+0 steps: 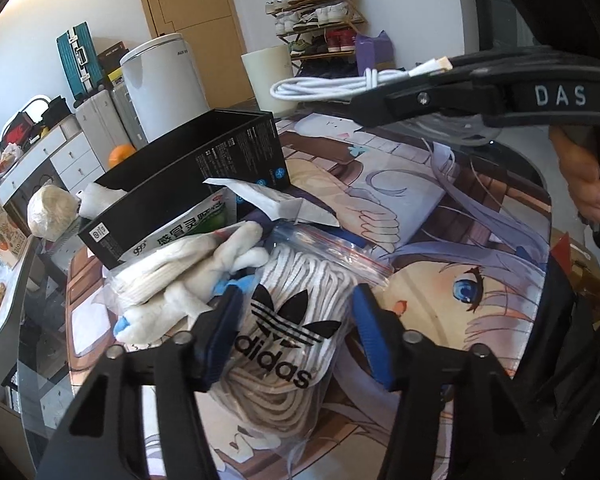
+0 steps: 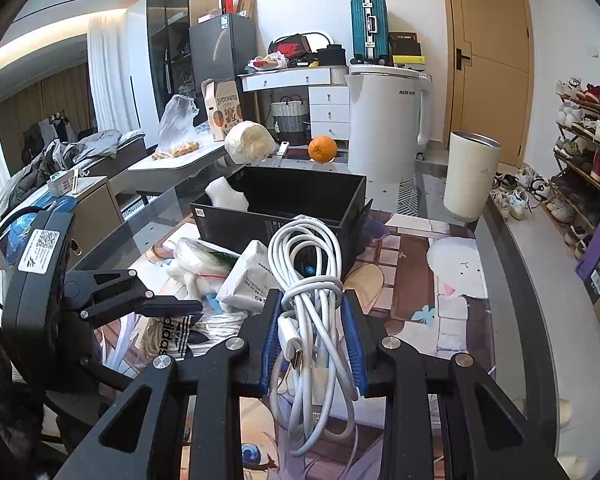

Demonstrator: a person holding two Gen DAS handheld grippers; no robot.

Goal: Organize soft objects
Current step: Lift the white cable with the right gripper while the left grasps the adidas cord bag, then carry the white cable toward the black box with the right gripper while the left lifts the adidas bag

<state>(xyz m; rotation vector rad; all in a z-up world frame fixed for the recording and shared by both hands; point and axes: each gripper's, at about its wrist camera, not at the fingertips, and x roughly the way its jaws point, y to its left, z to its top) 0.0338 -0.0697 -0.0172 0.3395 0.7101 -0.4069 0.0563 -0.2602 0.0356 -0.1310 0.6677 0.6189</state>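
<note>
Our right tool [image 2: 312, 336] pinches the coiled white cable [image 2: 306, 272] above the table [image 2: 460, 280], before the black box [image 2: 280, 204]. Our left tool [image 1: 296, 336] straddles the bagged rope [image 1: 292, 320], fingers spread.

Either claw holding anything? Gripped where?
Right claw is shut on the white cable, gripped around its wrapped middle. Left claw straddles the adidas bag, open, not gripping.

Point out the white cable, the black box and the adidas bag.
white cable [image 2: 306, 256]: right wrist view, on the upper loop.
black box [image 2: 276, 222]: right wrist view, on its near wall.
adidas bag [image 1: 288, 332]: left wrist view, on the printed logo.
</note>
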